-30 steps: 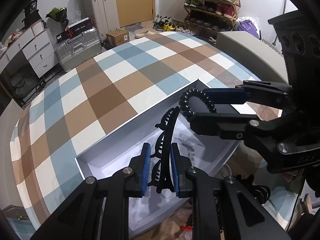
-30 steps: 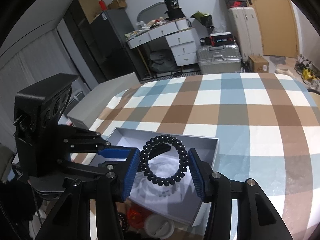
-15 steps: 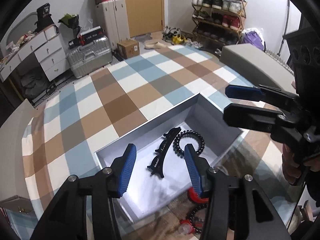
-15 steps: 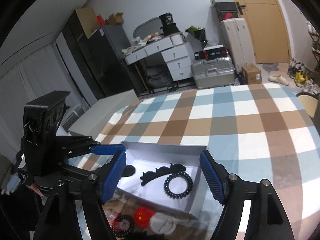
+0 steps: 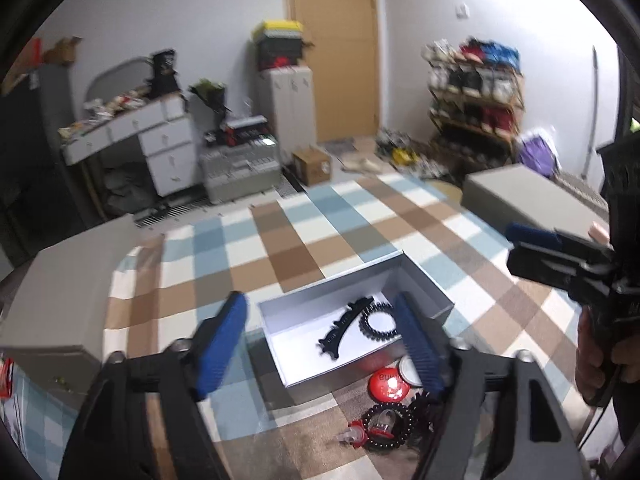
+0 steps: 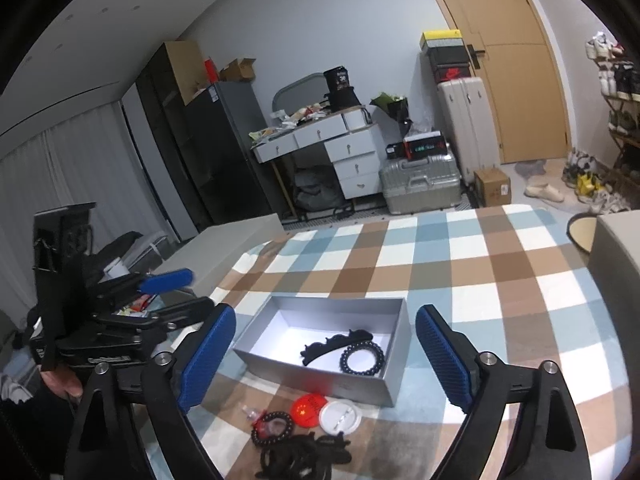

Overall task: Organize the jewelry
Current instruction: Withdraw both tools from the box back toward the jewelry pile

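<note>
A grey open box (image 5: pixel 424 280) (image 6: pixel 320 376) lies on the checked tablecloth. Inside it lie a black hair claw clip (image 5: pixel 344 330) (image 6: pixel 334 345) and a black bead bracelet (image 5: pixel 378 322) (image 6: pixel 362 359), side by side. My left gripper (image 5: pixel 324 344) is open and empty, held above the box's near side; it also shows in the right wrist view (image 6: pixel 176 292). My right gripper (image 6: pixel 324 364) is open and empty, held above the box; in the left wrist view only its fingers (image 5: pixel 536 238) show at the right.
In front of the box lie a red round badge (image 6: pixel 306 406) (image 5: pixel 388 384), a white round badge (image 6: pixel 340 416), a dark bead bracelet (image 6: pixel 272 428) (image 5: pixel 384 426) and a pile of black hair ties (image 6: pixel 304 458). Grey box lids stand at the table's left (image 5: pixel 68 292) and right (image 5: pixel 528 200).
Both grippers opened and let the clip and the bracelet drop into the box, then lifted up and back from it. The box now looks smaller in both views.
</note>
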Demonstrator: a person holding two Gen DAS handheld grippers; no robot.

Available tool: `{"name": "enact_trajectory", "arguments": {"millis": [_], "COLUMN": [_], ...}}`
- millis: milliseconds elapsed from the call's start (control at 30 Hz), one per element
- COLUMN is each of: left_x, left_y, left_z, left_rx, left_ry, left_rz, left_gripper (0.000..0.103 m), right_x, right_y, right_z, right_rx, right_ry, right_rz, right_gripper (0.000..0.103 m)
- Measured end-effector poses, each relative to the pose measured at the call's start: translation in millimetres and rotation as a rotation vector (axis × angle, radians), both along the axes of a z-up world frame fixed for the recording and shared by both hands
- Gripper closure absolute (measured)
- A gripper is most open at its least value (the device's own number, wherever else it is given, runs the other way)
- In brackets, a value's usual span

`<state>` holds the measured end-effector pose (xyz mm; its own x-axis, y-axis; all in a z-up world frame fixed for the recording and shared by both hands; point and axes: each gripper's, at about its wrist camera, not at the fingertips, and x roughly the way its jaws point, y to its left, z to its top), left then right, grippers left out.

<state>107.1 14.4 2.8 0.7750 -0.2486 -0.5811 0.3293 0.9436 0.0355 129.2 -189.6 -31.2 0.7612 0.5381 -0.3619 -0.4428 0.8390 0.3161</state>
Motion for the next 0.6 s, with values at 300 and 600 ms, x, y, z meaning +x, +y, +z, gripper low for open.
{"name": "enact_trajectory", "arguments": {"millis": [300,600], "left_x": [-31.8,-45.1], "left_y": [1.1,15.9], "left_z": [-17.9,-61.9], "left_rx": [-0.033,-0.168], "left_ry": [-0.068,0.074], "left_rz": [0.171,0.248], "left_gripper": [0.002,0.001], "right_x": [-29.4,-51.4], "right_y": [-1.2,2.4], "right_z": [-10.2,-53.9], "right_rx": [-0.021,-0.034], "right_ry": [0.023,0.126], "right_rz": [-0.003,0.036], "right_gripper": [0.004,0.003]}}
